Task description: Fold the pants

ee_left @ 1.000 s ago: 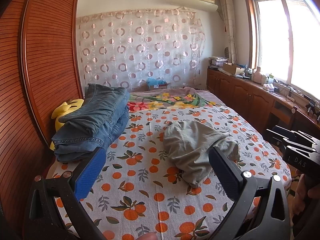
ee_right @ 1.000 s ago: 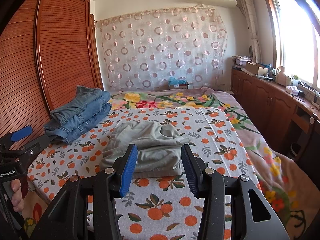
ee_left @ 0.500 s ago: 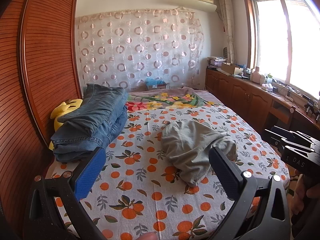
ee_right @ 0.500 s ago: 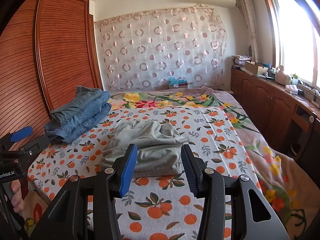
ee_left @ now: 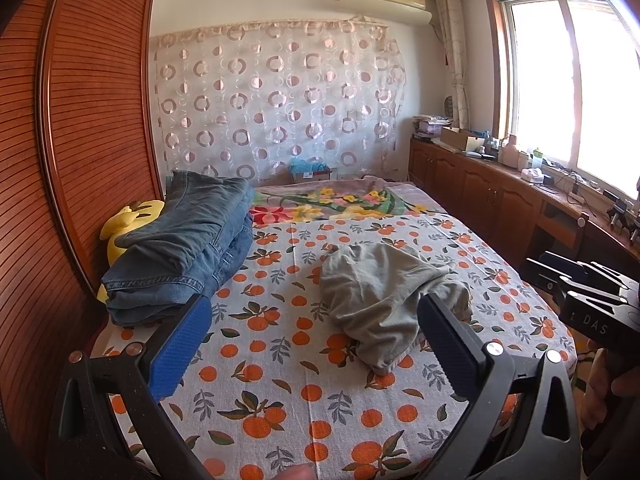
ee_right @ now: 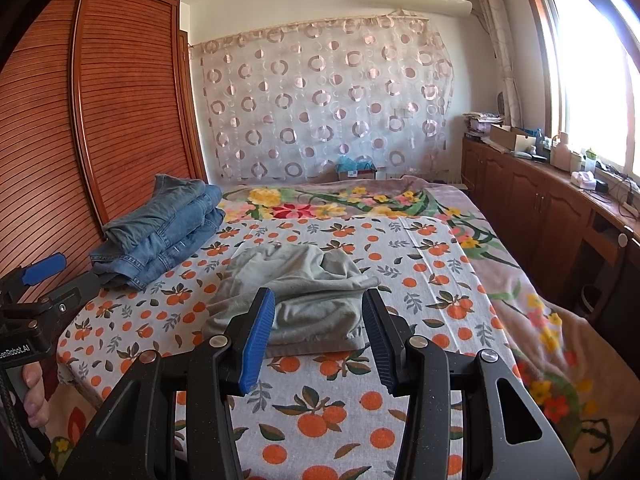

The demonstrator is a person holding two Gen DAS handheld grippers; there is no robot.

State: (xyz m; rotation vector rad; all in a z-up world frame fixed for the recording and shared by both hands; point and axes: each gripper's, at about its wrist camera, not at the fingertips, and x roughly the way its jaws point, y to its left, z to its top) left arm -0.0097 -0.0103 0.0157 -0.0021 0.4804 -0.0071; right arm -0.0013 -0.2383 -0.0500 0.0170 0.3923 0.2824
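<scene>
A crumpled pair of grey-green pants (ee_left: pixel 380 296) (ee_right: pixel 296 296) lies in a heap in the middle of the bed, on the orange-print sheet (ee_left: pixel 288 384) (ee_right: pixel 344 412). My left gripper (ee_left: pixel 312 320) hovers over the near left part of the bed, open wide, nothing between its blue pads. My right gripper (ee_right: pixel 318 312) hangs just short of the pants' near edge, open, with the heap showing through the gap but untouched. Each gripper also appears at the side of the other's view, held by a hand.
A stack of folded blue jeans (ee_left: pixel 184 248) (ee_right: pixel 160 232) rests at the bed's left side beside a yellow plush toy (ee_left: pixel 128 220) and the wooden wardrobe (ee_left: pixel 80 140). A floral blanket (ee_right: pixel 352 200) covers the far end. Wooden cabinets (ee_right: pixel 540 200) line the right wall under the window.
</scene>
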